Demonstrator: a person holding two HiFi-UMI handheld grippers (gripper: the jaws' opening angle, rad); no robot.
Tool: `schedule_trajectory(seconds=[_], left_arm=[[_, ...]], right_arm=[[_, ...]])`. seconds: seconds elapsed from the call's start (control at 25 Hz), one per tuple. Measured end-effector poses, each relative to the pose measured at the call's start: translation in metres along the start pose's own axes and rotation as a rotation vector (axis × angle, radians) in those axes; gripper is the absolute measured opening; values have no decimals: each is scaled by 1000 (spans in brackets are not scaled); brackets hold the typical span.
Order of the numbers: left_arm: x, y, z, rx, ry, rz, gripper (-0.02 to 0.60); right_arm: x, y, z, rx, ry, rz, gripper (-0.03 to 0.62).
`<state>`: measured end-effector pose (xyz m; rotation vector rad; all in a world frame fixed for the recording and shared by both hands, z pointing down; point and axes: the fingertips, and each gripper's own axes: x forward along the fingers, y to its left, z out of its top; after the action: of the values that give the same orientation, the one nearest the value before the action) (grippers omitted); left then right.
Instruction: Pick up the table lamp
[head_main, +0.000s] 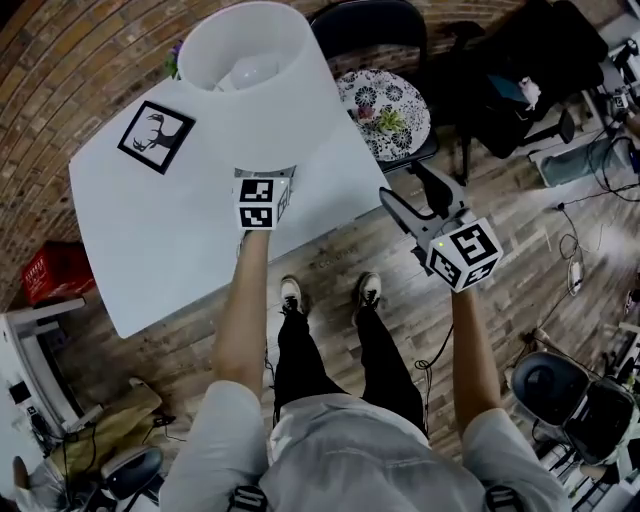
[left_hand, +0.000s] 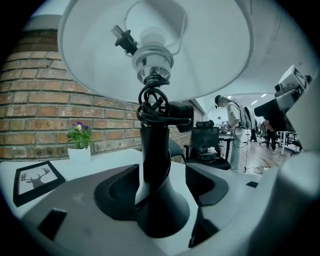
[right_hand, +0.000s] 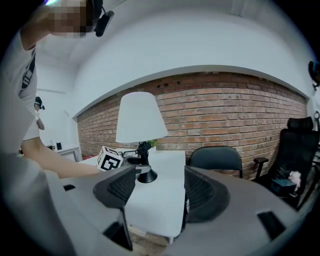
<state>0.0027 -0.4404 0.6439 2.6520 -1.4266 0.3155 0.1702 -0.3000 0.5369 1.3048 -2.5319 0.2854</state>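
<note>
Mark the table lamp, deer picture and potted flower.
table lamp (left_hand: 155, 155), left gripper view, black stem above the base.
deer picture (head_main: 157, 136), head view, centre of the print.
potted flower (left_hand: 79, 153), left gripper view, white pot.

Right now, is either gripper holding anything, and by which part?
Nothing is held. The left gripper has open jaws either side of the lamp stem; the right gripper is open and empty.

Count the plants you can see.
2: a purple-flowered plant at the table's far edge, and a green plant on the patterned plate beside the table. Others may be hidden.
</note>
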Motion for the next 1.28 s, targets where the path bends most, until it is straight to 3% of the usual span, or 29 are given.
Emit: schedule_trajectory(seconds=[0.32, 0.4, 0.52, 0.64, 1.08, 1.28], left_arm=[[21, 10, 10, -1, -36, 51, 280], [22, 13, 13, -6, -48, 65, 206], [21, 12, 13, -2, -47, 61, 191], [20, 9, 10, 27, -12, 47, 158], [-5, 18, -11, -14, 152, 46, 150], [-31, 28, 10, 21, 172, 67, 150]], right_arm=[[2, -8, -9, -35, 32, 23, 298], [5, -7, -9, -29, 29, 26, 298], [8, -3, -8, -24, 31, 38, 298], [9, -1, -5, -24, 35, 38, 298], [14, -3, 24, -7, 3, 38, 298], [23, 4, 45, 4, -22, 54, 298]])
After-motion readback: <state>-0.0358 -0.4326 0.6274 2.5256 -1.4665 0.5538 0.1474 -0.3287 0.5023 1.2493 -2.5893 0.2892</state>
